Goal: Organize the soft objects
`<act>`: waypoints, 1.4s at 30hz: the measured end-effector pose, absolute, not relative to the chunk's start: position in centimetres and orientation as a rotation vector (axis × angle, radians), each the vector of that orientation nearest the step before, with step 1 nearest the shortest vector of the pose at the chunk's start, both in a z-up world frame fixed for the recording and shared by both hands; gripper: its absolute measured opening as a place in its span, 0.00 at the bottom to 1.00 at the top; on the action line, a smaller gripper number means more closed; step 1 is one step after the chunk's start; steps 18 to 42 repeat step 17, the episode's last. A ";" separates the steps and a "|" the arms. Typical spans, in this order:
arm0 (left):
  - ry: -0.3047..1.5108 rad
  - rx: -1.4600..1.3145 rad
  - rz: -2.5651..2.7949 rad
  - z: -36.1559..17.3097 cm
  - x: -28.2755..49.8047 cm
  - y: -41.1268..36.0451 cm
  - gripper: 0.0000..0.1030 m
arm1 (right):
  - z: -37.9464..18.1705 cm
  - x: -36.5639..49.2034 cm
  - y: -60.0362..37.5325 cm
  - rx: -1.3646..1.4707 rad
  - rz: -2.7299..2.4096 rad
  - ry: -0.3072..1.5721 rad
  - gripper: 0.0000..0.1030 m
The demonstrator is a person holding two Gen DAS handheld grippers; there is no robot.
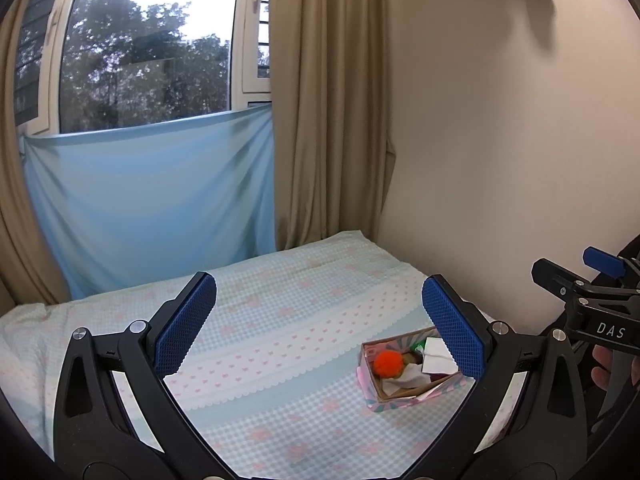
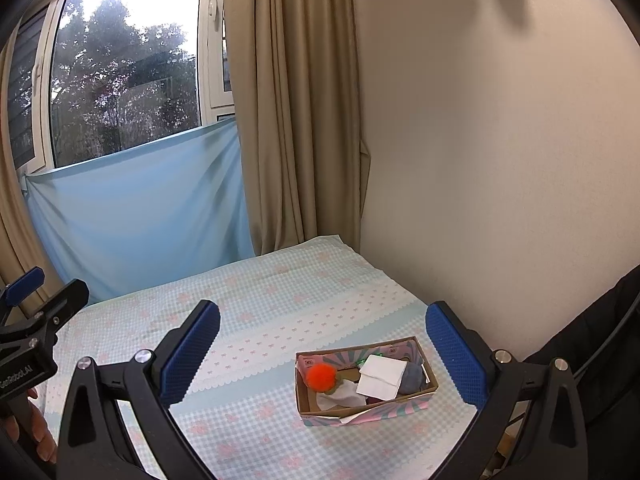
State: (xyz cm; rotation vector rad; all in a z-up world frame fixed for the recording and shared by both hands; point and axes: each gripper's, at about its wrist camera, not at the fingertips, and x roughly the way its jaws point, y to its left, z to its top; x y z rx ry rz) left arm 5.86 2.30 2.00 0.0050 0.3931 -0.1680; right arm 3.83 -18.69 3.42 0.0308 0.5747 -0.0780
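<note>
- The left gripper (image 1: 319,324) hangs above the bed (image 1: 280,320) with its jaws spread wide and nothing between them; the right gripper (image 2: 323,350) does likewise, wide and empty.
- The soft things already lie in a small cardboard box (image 2: 360,404) on the bed, near the wall (image 2: 500,160): an orange pompom (image 2: 321,376) at the left end, a folded white cloth (image 2: 382,376) in the middle, a grey soft piece (image 2: 414,376) at the right end, and a crumpled white fabric (image 2: 340,394) underneath.
- No loose item shows on the checked sheet, so the task looks nearly finished, or a tidy-up of the box is in hand.
- To do that well, I would come down over the box with the right gripper, which sits closer to it, and keep the left gripper ready to steady the box's rim.
- Pinch gently: the pompom squashes, and the folded cloth may unfold if lifted by one corner.
- The light box could slide on the sheet or tip.
</note>
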 end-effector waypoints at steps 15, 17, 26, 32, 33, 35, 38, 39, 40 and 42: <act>0.365 0.050 -0.078 1.9 5.9 2.1 1.00 | 3.4 4.0 -19.3 0.050 -0.096 0.596 1.00; 0.368 0.032 -0.087 1.8 6.1 2.2 1.00 | 3.4 4.1 -19.4 0.042 -0.102 0.603 1.00; 0.368 0.032 -0.087 1.8 6.1 2.2 1.00 | 3.4 4.1 -19.4 0.042 -0.102 0.603 1.00; 0.368 0.032 -0.087 1.8 6.1 2.2 1.00 | 3.4 4.1 -19.4 0.042 -0.102 0.603 1.00; 0.368 0.032 -0.087 1.8 6.1 2.2 1.00 | 3.4 4.1 -19.4 0.042 -0.102 0.603 1.00; 0.368 0.032 -0.087 1.8 6.1 2.2 1.00 | 3.4 4.1 -19.4 0.042 -0.102 0.603 1.00; 0.368 0.032 -0.087 1.8 6.1 2.2 1.00 | 3.4 4.1 -19.4 0.042 -0.102 0.603 1.00; 0.368 0.032 -0.087 1.8 6.1 2.2 1.00 | 3.4 4.1 -19.4 0.042 -0.102 0.603 1.00; 0.368 0.032 -0.087 1.8 6.1 2.2 1.00 | 3.4 4.1 -19.4 0.042 -0.102 0.603 1.00; 0.368 0.032 -0.087 1.8 6.1 2.2 1.00 | 3.4 4.1 -19.4 0.042 -0.102 0.603 1.00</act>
